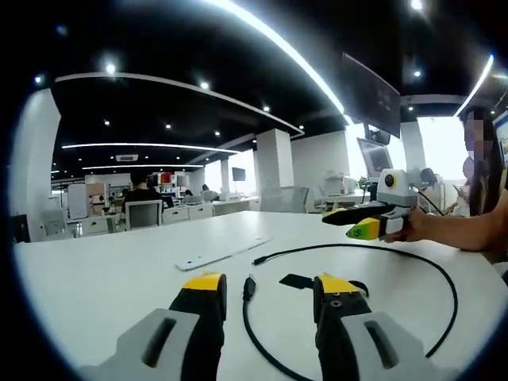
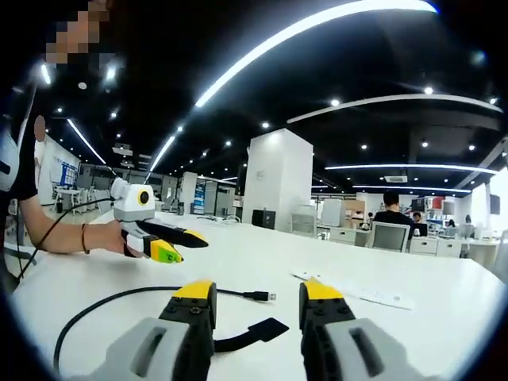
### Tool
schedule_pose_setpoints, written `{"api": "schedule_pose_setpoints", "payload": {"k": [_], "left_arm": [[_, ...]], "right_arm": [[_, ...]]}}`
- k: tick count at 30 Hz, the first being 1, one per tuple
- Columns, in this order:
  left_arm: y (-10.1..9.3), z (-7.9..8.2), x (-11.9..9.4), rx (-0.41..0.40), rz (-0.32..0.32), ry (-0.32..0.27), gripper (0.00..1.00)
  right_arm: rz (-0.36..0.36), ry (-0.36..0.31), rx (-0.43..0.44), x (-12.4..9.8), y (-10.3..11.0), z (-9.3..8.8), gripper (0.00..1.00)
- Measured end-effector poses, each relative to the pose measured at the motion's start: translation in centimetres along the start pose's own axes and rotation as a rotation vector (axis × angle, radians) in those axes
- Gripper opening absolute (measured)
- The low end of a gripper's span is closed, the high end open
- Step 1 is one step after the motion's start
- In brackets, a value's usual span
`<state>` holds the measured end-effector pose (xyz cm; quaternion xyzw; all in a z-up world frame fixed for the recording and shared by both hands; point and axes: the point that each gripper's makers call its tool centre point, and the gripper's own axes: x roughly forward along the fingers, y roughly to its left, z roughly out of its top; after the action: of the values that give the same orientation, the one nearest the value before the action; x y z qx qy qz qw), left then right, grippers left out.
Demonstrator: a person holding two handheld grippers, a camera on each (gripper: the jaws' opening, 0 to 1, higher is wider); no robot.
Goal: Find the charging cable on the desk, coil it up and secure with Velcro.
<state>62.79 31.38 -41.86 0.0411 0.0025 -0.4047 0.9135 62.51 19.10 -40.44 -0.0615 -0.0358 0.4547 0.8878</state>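
Note:
A black charging cable (image 1: 401, 255) lies in a wide open loop on the white desk (image 1: 95, 294). One plug (image 1: 249, 287) rests between my left gripper's jaws, and a black Velcro strap (image 1: 298, 280) lies flat just beyond them. My left gripper (image 1: 270, 286) hovers low over the desk, open and holding nothing. My right gripper (image 1: 340, 225) is held in a hand further back on the right. In the right gripper view, my right gripper (image 2: 258, 292) is open over the cable (image 2: 103, 303), its plug (image 2: 262, 296) and the strap (image 2: 255, 329). The left gripper (image 2: 190, 248) is at the left, its jaws apart.
A thin white strip (image 1: 222, 254) lies on the desk beyond the cable, also visible as the strip (image 2: 365, 294). A person (image 1: 484, 159) stands at the desk's side. Office desks, chairs (image 2: 389, 235) and a pillar fill the background.

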Motion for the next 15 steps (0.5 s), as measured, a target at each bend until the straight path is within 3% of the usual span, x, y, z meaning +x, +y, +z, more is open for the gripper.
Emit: {"api": "schedule_pose_setpoints", "payload": {"k": [3, 6, 15], "left_arm": [[0.1, 0.1, 0.0, -0.021, 0.000, -0.012, 0.44], [0.0, 0.1, 0.0, -0.020, -0.004, -0.013, 0.44], [0.1, -0.1, 0.0, -0.022, -0.001, -0.008, 0.44]], "right_arm": [[0.042, 0.000, 0.009, 1.0, 0.5, 0.4, 0.41], [0.064, 0.049, -0.010, 1.9, 0.6, -0.5, 0.39], [0.067, 0.077, 0.016, 3.0, -0.2, -1.8, 0.40]]}}
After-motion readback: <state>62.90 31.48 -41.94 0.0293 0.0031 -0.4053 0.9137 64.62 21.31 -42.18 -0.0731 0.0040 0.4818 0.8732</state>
